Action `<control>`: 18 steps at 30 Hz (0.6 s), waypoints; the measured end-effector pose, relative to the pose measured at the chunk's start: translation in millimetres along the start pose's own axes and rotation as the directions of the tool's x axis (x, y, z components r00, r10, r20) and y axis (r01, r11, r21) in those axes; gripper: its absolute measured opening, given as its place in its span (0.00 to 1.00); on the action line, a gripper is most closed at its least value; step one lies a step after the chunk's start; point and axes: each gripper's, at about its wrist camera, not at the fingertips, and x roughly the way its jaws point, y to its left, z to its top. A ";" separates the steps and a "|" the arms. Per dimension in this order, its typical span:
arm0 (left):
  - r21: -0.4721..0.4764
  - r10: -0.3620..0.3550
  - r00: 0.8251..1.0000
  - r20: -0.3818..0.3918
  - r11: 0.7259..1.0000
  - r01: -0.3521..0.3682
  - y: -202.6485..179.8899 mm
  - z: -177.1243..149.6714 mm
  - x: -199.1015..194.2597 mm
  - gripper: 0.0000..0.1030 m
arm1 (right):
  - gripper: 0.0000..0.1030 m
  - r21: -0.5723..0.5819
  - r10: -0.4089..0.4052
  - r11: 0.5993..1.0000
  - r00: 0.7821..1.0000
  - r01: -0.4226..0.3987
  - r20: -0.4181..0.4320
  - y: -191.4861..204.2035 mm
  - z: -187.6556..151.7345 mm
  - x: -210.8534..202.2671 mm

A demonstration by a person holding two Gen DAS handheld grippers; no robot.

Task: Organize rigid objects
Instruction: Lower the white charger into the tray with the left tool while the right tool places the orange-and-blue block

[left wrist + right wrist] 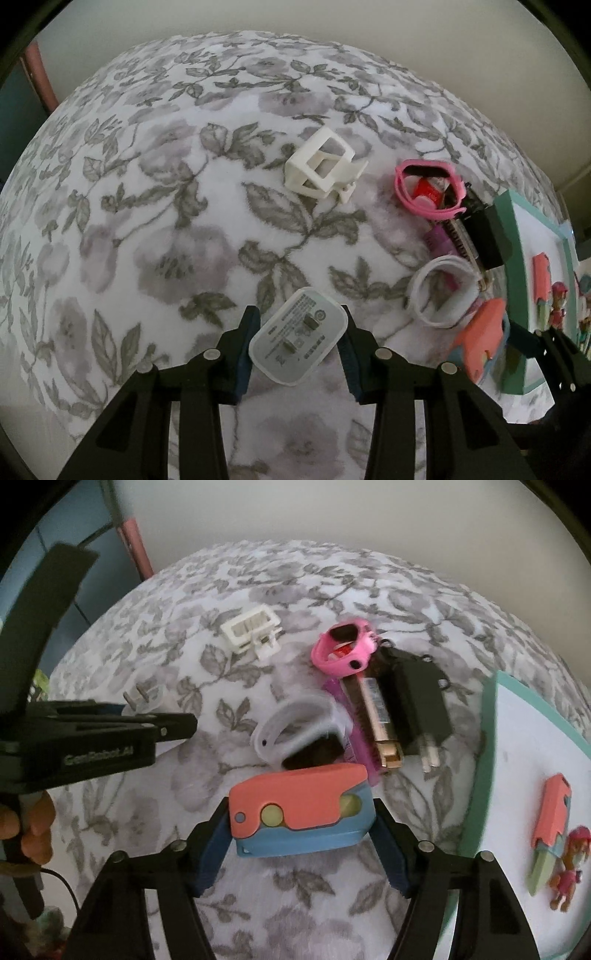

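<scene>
Left gripper (299, 341) clamped on white charger (299, 338) above floral blanket (147, 221). Right gripper (303, 834) grasping coral-and-blue toy (301, 808) beside teal tray (476, 775).

Cut off at right edge: teal tray (480, 760), small toy figure (567, 882) blurred. Half hidden beneath white band (295, 723): dark object, unidentifiable. Print on white charger (299, 339) illegible.

Each tool (299, 343) (301, 834) is black with blue finger pads (245, 354) and small round silver screws (425, 846). One has pale letters on its side.
</scene>
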 end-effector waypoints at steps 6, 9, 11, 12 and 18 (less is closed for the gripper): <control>-0.008 0.001 1.000 0.020 1.000 0.000 -27.3 16.9 -27.4 0.41 | 0.71 0.097 0.000 0.995 0.999 -0.005 0.054 -21.5 -1.8 -33.0; 0.007 -0.011 0.999 0.043 1.000 0.010 -47.9 27.3 -44.1 0.41 | 0.71 0.158 -0.019 0.987 0.995 0.004 0.095 -36.5 -2.3 -55.7; 0.033 -0.018 0.998 0.060 0.999 0.016 -68.9 31.9 -54.6 0.41 | 0.71 0.203 -0.030 0.979 0.992 0.004 0.124 -47.9 -4.2 -70.6; 0.044 -0.020 0.998 0.064 0.999 0.017 -77.6 33.3 -58.0 0.41 | 0.71 0.222 -0.040 0.975 0.990 0.009 0.135 -53.8 -5.8 -77.1; 0.096 -0.040 0.997 0.063 0.995 0.034 -132.9 33.4 -67.7 0.41 | 0.71 0.291 -0.134 0.953 0.980 0.085 0.150 -84.6 -12.7 -98.1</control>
